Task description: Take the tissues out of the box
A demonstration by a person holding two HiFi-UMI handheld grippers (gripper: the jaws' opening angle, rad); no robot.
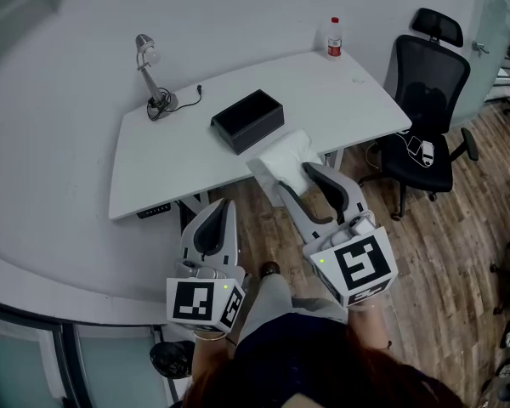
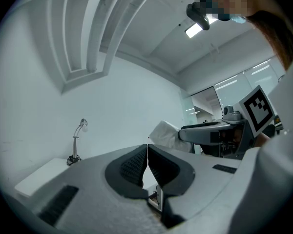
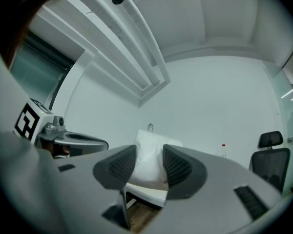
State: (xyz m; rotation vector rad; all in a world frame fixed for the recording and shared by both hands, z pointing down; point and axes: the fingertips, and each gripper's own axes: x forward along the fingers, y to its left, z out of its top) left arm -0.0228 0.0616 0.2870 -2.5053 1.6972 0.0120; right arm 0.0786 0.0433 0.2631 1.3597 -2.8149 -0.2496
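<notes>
As the white stack of folded paper tissues [image 1: 280, 155] is pinched between the jaws of the right gripper [image 1: 301, 179], outside and just in front of the open black rectangular box [image 1: 248, 119] at the front edge of the white curved desk [image 1: 170, 172], the take-out step is judged nearly done. Next, the stack probably needs to be laid flat on bare desktop and released; the left gripper [image 1: 219, 215], jaws pressed together on nothing, is held low and apart. A silver gooseneck desk lamp [image 1: 150, 79], a red-capped plastic bottle [image 1: 334, 38], a black mesh office chair [image 1: 425, 100] and wood-plank flooring [image 1: 459, 253] are seen against plain white walls.
</notes>
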